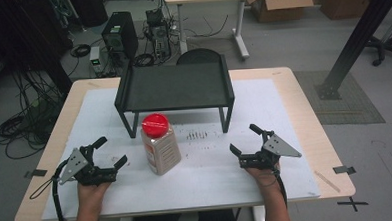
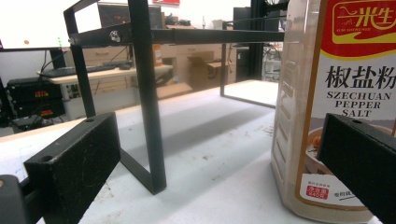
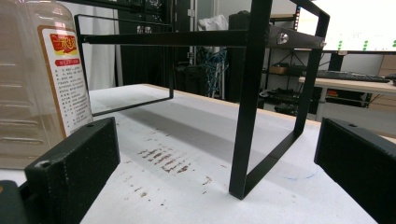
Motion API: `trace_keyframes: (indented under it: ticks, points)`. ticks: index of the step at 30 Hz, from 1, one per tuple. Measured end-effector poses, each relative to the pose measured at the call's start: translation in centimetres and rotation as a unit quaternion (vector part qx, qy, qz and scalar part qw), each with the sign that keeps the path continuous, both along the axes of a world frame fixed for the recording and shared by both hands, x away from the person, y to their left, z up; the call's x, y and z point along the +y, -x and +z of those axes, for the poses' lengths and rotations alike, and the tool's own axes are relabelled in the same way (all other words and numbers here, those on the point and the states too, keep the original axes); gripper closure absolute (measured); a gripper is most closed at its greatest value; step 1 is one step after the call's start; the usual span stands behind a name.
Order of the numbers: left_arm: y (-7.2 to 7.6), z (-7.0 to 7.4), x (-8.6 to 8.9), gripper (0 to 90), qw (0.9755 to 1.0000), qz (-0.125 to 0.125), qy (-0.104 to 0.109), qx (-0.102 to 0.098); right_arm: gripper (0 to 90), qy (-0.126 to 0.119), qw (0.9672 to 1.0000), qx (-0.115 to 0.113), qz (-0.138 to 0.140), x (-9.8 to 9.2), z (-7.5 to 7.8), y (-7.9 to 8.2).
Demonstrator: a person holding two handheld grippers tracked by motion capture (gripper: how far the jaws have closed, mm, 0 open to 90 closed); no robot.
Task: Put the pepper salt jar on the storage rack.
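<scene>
While the jar of pepper salt [image 1: 159,144] stands upright on the white mat [image 1: 207,175], just in front of the black rack's [image 1: 175,86] left front leg and between the two grippers, neither tool touches it: the left gripper [image 1: 112,152] and the right gripper [image 1: 245,138] both rest with jaws spread wide and empty. Tall, narrow and top-heavy under its red lid [image 1: 155,125], the jar would probably tip if a jaw nudged it high or from one side alone, and it could knock against the rack leg close behind. Brown smears [image 1: 197,135] on the mat suggest spilled powder, so a loose lid may be a risk. From above, lid and layout are plain; the left gripper view reads the label, "Szechuan Pepper Salt", while the right gripper view catches the jar's back label [image 3: 65,79] and the smears [image 3: 161,158] closer.
</scene>
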State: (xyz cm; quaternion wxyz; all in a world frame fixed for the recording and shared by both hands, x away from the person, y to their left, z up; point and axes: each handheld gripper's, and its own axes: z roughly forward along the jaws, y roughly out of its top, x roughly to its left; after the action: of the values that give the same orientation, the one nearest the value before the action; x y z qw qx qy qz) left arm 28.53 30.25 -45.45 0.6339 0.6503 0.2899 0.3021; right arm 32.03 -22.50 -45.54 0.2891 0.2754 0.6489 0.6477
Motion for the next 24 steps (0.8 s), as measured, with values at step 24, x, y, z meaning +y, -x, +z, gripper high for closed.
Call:
trace_keyframes:
  ticks: [24]
  points:
    - [0.0,0.0,0.02,0.2,1.0,0.001,0.001,0.0,0.0,0.002,1.0,-0.002,0.0,0.05,0.0,0.06]
